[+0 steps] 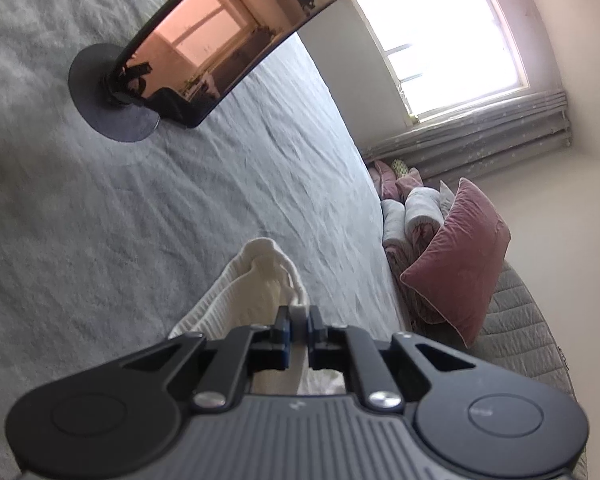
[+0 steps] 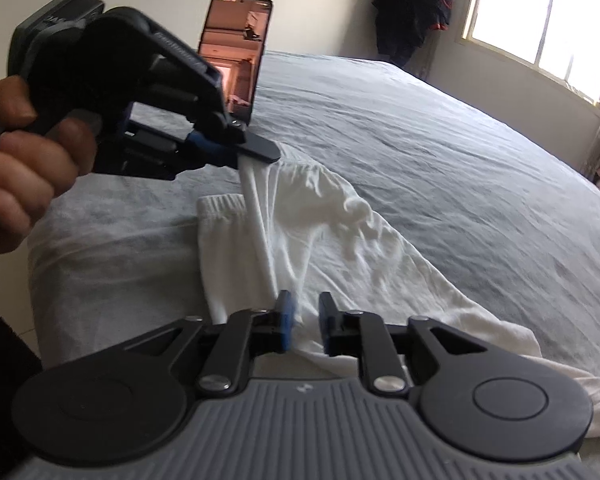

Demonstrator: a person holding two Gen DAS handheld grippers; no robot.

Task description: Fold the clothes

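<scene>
Right wrist view: white ribbed-cuff fabric garment (image 2: 316,220) lies spread and wrinkled on the grey bedsheet (image 2: 440,136), near the bed's front edge, running from the front left part toward the right edge of the frame. One elastic ribbed cuff (image 2: 220,203) rests flat on the sheet at the left. A narrow strip of the same fabric is pulled up taut from the pile into the left gripper (image 2: 256,152), whose tongs are clamped tight on it; a person's hand (image 2: 24,156) squeezes the handle. Right gripper (image 2: 305,320) sits low over the garment with jaws apart, cloth visible in the gap; cannot tell if the pads touch the fabric. Garment's lower right part is cut off behind the gripper body, so its full shape is unclear; type of clothing hard to tell.

Left wrist view: left gripper (image 1: 299,328) pinches a fold of the white fabric (image 1: 252,276), ribbed texture visible, the rest bunched below and hidden by the gripper body. Smartphone on a round black stand (image 1: 112,96) stands on the sheet further back, screen showing a reddish reflection. Pink velvet cushion (image 1: 460,256) and rolled bedding sit at the bed's far edge under a bright window (image 1: 440,36); details there are washed out. Dark clothing (image 2: 412,4) hangs in the room corner, blurred.
</scene>
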